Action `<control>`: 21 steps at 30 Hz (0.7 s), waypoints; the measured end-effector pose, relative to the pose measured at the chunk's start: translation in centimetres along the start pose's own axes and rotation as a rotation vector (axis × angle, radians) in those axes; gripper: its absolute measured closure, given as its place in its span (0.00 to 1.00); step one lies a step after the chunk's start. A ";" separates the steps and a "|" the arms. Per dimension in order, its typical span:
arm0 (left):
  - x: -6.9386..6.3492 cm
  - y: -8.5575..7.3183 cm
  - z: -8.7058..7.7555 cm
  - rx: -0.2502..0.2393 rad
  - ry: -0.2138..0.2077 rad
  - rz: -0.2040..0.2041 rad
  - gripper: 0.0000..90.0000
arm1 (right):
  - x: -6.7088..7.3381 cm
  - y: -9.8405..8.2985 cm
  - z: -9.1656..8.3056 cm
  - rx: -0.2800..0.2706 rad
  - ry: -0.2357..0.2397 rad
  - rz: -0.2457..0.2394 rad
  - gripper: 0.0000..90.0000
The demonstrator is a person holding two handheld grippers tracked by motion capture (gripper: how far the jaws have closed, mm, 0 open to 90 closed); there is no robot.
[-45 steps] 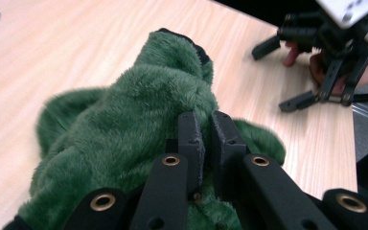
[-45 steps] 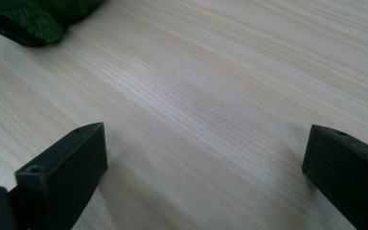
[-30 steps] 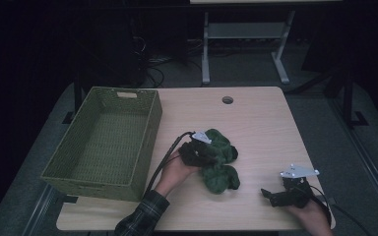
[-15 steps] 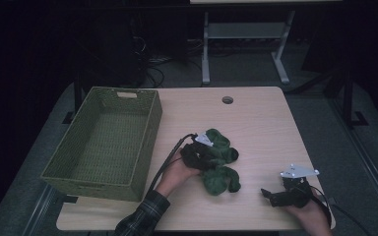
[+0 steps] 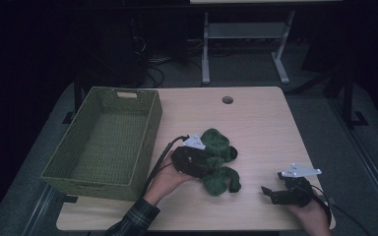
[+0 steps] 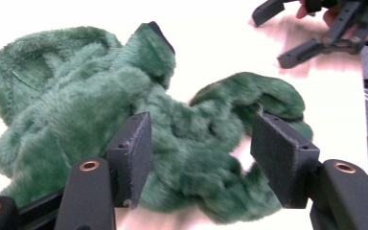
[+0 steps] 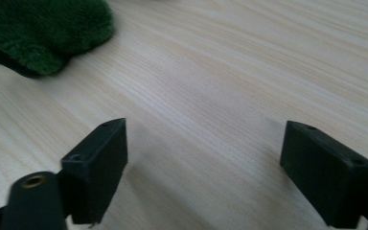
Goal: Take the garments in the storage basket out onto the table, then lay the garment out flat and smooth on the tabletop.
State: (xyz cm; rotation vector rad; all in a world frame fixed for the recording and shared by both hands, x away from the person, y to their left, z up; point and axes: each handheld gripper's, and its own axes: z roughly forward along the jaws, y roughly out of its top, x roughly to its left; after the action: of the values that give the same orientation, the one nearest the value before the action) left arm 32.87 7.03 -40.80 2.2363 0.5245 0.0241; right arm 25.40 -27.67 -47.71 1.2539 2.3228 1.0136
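Place: looked like a lab or recording room.
Lighting: was dim, with dark surroundings.
Furniture: a pale wooden desk [image 5: 256, 123] with a cable hole [image 5: 227, 100]; a metal stand [image 5: 246, 44] stood behind.
Floor: cables [image 5: 150, 61] lay loose.

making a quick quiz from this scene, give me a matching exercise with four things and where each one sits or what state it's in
Things:
1. basket
2. green plush toy
3. left hand-held gripper
4. right hand-held gripper

Places or states:
A. jaws open above bare wood, near the table's right front corner
B. lies crumpled at the middle of the table
C. stands empty on the table's left side
D. jaws apart on either side of green fur, just been opening

Pairs: 1-C, 2-B, 3-D, 4-A
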 end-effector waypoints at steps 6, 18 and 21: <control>-1.5 -0.8 -0.9 -0.016 -0.009 0.010 0.48 | 0.8 0.5 -0.3 -0.027 0.033 -0.003 0.26; -4.4 -1.9 -0.1 -0.005 -0.017 0.042 0.50 | 3.7 1.9 0.0 -0.034 0.178 -0.059 0.37; -4.7 -1.9 0.4 -0.006 -0.019 0.050 0.49 | 4.7 2.2 0.3 -0.025 0.210 -0.068 0.39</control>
State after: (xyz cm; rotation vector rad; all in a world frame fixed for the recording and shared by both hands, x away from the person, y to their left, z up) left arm 28.00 6.10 -41.72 2.2415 0.4579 0.0302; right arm 24.21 -22.88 -46.11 1.0977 2.4808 1.1993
